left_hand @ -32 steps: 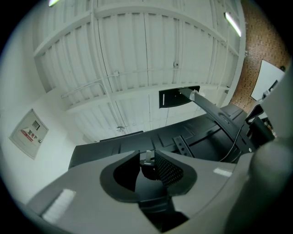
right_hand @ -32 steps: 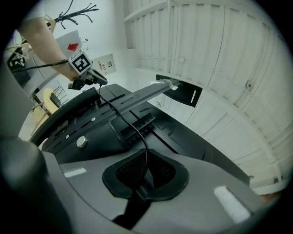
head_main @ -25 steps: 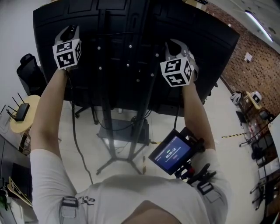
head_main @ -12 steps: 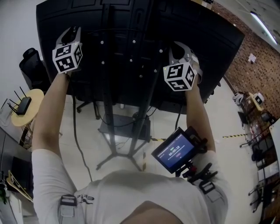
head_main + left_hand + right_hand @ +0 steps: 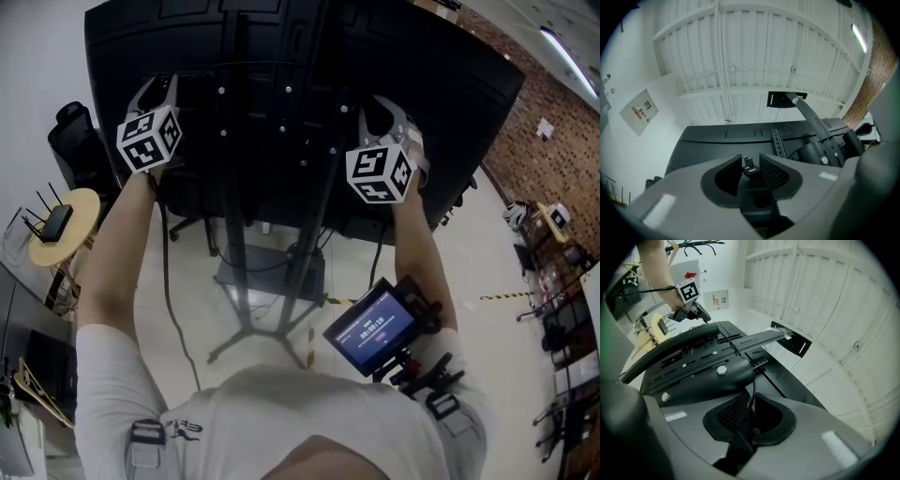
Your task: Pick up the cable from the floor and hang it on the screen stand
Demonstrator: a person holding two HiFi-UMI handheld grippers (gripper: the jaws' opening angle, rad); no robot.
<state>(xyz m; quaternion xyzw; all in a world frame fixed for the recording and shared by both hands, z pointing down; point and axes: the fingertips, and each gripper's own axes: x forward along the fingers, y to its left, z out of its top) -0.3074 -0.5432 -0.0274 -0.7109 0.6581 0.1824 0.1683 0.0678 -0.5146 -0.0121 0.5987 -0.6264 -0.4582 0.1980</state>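
The big black screen (image 5: 431, 84) shows its back. Bolted to it is the screen stand (image 5: 234, 234), whose uprights run down to feet on the floor. Everything below is placed relative to that stand.

Both tools are raised to the stand's upper part, against the back of the screen. The left gripper (image 5: 157, 92) is out to the left of the uprights. The right gripper (image 5: 380, 112) is just right of them, close behind the stand's bolted mounting bracket (image 5: 708, 371).

The cable (image 5: 752, 390) is off the floor. It is a thin black line that rises from the right gripper (image 5: 750, 411), passes over the bracket and heads across toward the left tool. In the right gripper view the jaws stand close together with the cable pinched between them. In the left gripper view the jaws of the left gripper (image 5: 750, 165) are drawn nearly together on a small plug (image 5: 749, 165), apparently the cable's end.

A dark cord (image 5: 169, 281) also hangs to the left of the stand, down toward the floor. I cannot tell whether it belongs to the same cable.

As I judge it, the pickup is finished and the hanging is well advanced. What remains is to settle the span onto the bracket so that it bears the weight, then open both tools and check that nothing slides off.
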